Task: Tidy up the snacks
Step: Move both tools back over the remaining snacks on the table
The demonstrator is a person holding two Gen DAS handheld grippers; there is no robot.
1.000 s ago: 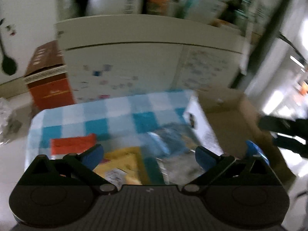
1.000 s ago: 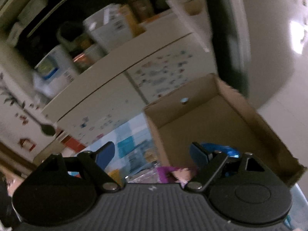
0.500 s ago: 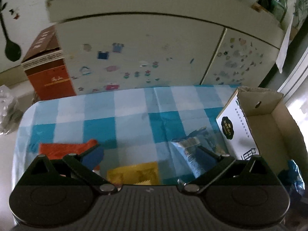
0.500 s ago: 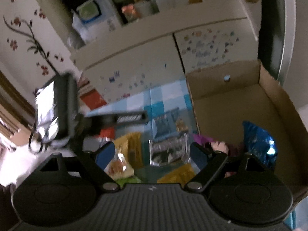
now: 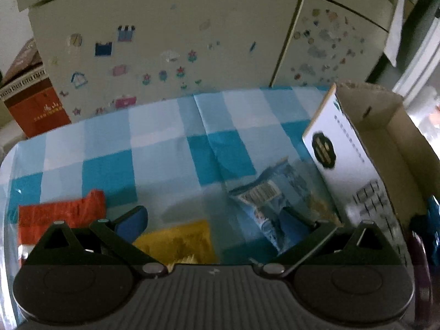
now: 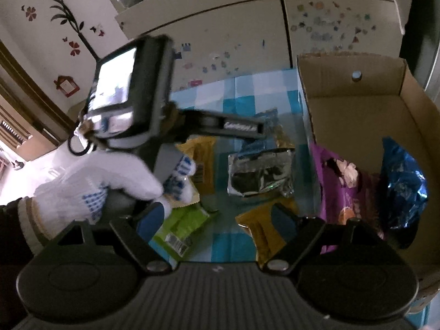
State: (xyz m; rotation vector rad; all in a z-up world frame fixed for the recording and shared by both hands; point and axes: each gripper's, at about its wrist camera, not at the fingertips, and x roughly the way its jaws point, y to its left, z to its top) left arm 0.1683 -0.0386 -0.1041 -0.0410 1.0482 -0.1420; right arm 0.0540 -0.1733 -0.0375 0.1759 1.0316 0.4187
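Observation:
Snack packets lie on a blue checked cloth [image 5: 154, 148]. In the left wrist view my left gripper [image 5: 217, 220] is open and empty above a yellow packet [image 5: 178, 239], with a red packet [image 5: 57, 211] to its left and a light blue packet [image 5: 269, 200] to its right. In the right wrist view my right gripper [image 6: 217, 220] is open and empty over a green packet [image 6: 181, 225], an orange-yellow packet [image 6: 264, 228] and a silver packet [image 6: 261, 173]. The cardboard box [image 6: 357, 110] at the right holds a purple bag [image 6: 343, 181] and a shiny blue bag [image 6: 401, 181].
The left gripper body [image 6: 132, 96] and a white-gloved hand [image 6: 104, 181] fill the left of the right wrist view. A cream cabinet with stickers [image 5: 170, 44] stands behind the table. A red-brown carton [image 5: 30, 101] stands at the far left.
Both grippers have tilted down and moved closer to the table. The left gripper now shows in the right wrist view, reaching over the packets.

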